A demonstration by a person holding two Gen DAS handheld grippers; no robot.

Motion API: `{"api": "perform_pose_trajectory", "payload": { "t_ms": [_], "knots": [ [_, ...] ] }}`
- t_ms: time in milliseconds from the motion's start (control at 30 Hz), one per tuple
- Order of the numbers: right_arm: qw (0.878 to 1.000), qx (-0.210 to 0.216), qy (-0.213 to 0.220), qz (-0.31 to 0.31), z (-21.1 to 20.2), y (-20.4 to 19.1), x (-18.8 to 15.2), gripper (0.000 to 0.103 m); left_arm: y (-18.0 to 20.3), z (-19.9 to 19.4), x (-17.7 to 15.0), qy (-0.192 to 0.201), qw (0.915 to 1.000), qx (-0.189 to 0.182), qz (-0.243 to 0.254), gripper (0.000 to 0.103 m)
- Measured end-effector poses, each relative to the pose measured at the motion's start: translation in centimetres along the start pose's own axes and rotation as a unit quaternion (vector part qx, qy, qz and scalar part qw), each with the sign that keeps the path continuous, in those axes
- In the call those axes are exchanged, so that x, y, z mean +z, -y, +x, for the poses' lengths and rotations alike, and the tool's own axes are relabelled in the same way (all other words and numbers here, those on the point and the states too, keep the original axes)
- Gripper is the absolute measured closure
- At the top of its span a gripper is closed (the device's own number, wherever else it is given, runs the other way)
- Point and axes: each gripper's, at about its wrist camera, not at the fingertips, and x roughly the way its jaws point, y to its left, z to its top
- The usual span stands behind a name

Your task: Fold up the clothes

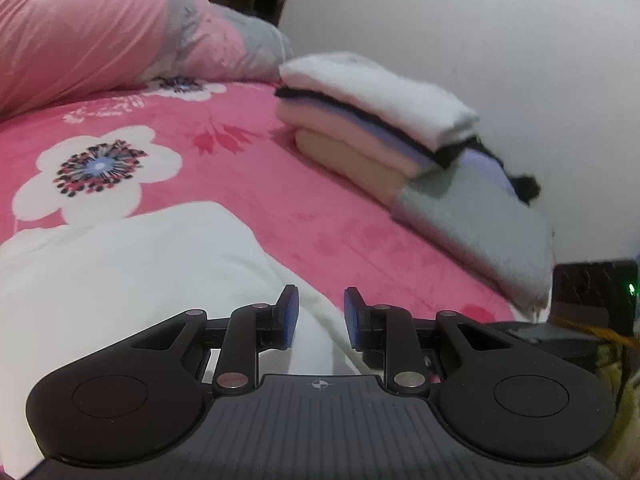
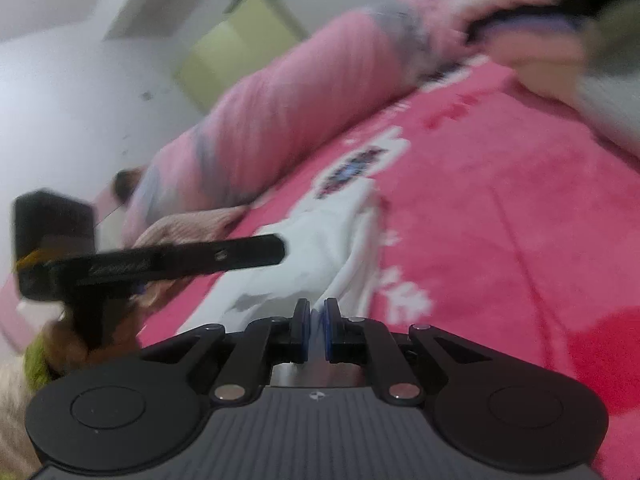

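A: Stack of folded clothes, upper right of the right wrist view: smeared, cut by the frame edge.
B: White garment, lower left: cut off by the edge.

materials and finish, taken outward from the pink bedspread

bedspread: plush, matt pile cloth with printed flowers. white garment lying on it: soft, smooth matt cloth, creased. stack of folded clothes on its far side: matt knits, the top one fuzzy. quilt at its head: thin cloth with a slight sheen, finely wrinkled. left gripper over the garment: matt black plastic, ribbed grey body, glossy blue pads, bright metal pins. wall behind: smooth, matt.
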Motion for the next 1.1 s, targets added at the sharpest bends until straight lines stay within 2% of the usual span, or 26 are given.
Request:
{"api": "perform_pose_trajectory", "payload": {
  "t_ms": [67, 200, 600, 700, 767, 833, 867, 967, 1100],
  "knots": [
    [1.000, 0.000, 0.001, 0.025, -0.1, 0.9, -0.1, 0.096, 0.3, 0.4, -0.1, -0.019, 0.9998, 0.004, 0.004, 0.074],
    [0.999, 0.010, 0.008, 0.035, -0.3, 1.3, -0.4, 0.096, 1.0, 1.2, -0.4, -0.046, 0.9984, 0.027, 0.020, 0.073],
    [0.998, 0.036, 0.016, 0.055, -0.4, 2.2, -0.7, 0.096, 3.1, 3.3, -0.3, -0.074, 0.9888, 0.115, 0.059, 0.073],
    [0.997, 0.041, 0.018, 0.057, -0.4, 2.3, -0.8, 0.096, 3.7, 3.5, -0.6, -0.071, 0.9849, 0.136, 0.080, 0.077],
    [0.997, 0.043, 0.018, 0.058, -0.5, 2.4, -0.8, 0.096, 4.2, 3.7, -0.8, -0.070, 0.9818, 0.150, 0.094, 0.084],
    [0.997, 0.046, 0.018, 0.058, -0.5, 2.4, -0.8, 0.096, 4.5, 3.7, -1.0, -0.064, 0.9802, 0.155, 0.105, 0.095],
    [0.997, 0.048, 0.018, 0.058, -0.5, 2.4, -0.8, 0.096, 4.7, 3.7, -1.1, -0.060, 0.9797, 0.157, 0.110, 0.096],
    [0.998, 0.053, 0.011, 0.046, -0.3, 2.0, -0.7, 0.096, 4.6, 3.2, -1.4, -0.040, 0.9813, 0.154, 0.108, 0.099],
    [0.999, 0.046, -0.002, 0.000, 0.1, 0.8, -0.1, 0.096, 3.7, 2.3, -1.5, -0.017, 0.9871, 0.134, 0.086, 0.100]
  ]
}}
